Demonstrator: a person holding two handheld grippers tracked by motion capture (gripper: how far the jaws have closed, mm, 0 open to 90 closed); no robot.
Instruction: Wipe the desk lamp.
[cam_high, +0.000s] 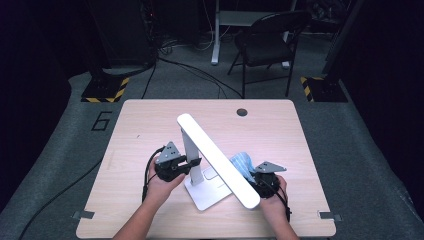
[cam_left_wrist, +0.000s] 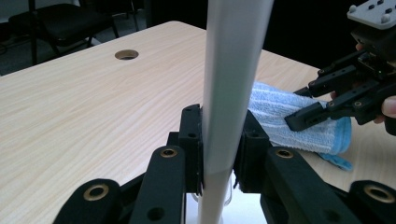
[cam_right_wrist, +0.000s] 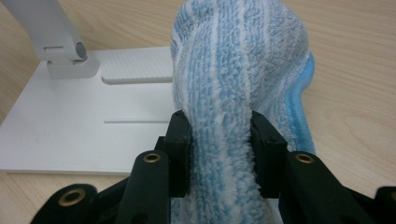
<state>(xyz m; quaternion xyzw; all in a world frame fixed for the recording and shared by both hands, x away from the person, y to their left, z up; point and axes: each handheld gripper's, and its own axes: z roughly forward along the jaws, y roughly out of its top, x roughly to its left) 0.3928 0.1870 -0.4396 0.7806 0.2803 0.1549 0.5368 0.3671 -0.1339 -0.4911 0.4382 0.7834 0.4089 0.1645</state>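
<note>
A white desk lamp stands on the wooden table (cam_high: 140, 130), with its flat base (cam_high: 207, 192) near the front edge. Its long head bar (cam_high: 215, 157) slants from the back left down to the front right. My left gripper (cam_high: 196, 162) is shut on the lamp's upright stem (cam_left_wrist: 231, 84), with both pads of the left gripper (cam_left_wrist: 223, 140) pressed flat against it. To the right of the lamp, my right gripper (cam_right_wrist: 219, 140) is shut on a blue-and-white striped cloth (cam_right_wrist: 238, 60). In the high view, that cloth (cam_high: 241, 162) bunches up just beyond the right gripper (cam_high: 250, 176), partly behind the head bar.
A round cable hole (cam_high: 242, 112) lies near the table's far edge. Beyond the table, a black folding chair (cam_high: 267, 37) and two stands with yellow-black striped feet (cam_high: 105, 90) are on the grey floor. Bare wood stretches across the far half of the table.
</note>
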